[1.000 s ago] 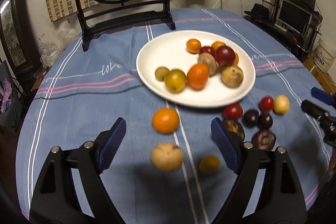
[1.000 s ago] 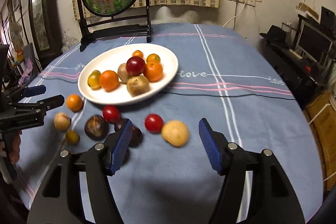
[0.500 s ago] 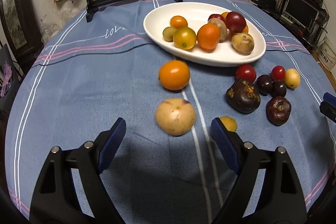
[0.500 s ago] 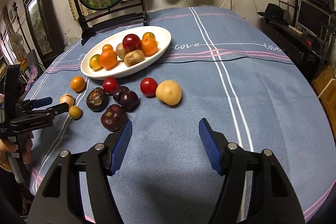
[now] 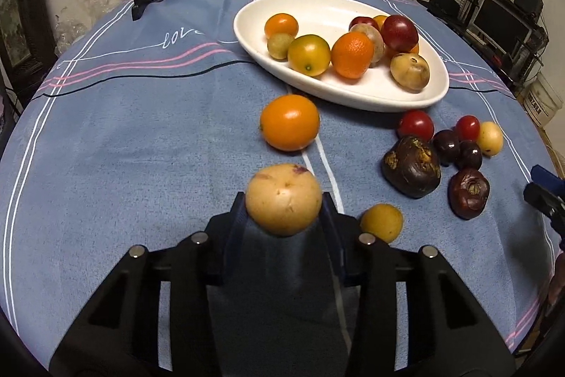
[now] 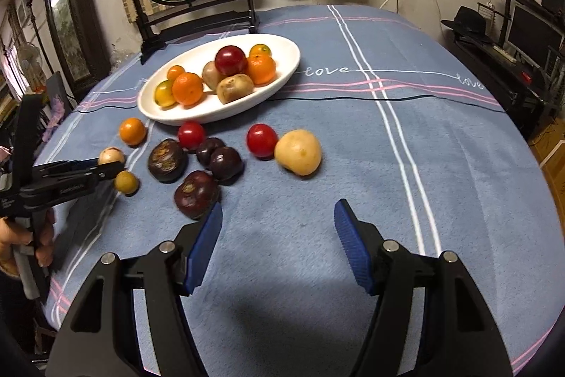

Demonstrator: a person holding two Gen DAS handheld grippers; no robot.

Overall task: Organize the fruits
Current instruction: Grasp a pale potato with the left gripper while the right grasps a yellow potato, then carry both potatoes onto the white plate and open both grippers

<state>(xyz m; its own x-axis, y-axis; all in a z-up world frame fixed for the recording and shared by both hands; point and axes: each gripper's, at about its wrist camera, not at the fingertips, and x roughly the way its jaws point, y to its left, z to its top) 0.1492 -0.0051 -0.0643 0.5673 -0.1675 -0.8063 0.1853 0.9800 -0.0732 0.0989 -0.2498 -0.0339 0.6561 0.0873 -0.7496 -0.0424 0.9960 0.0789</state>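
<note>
You saw a soft, matt blue cloth tablecloth point(image 6: 353, 165) under a glossy white ceramic oval dish point(image 6: 282, 73). Your ribbed blue gripper pads point(image 6: 348, 235) looked rubbery.

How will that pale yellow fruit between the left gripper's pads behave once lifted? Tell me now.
The pale yellow fruit is round and smooth, so it may slip or roll if the left gripper, whose jaws are closing around it, grips off-centre. It looks firm, probably holding its shape. Released on the flat tablecloth, it would likely roll.
</note>
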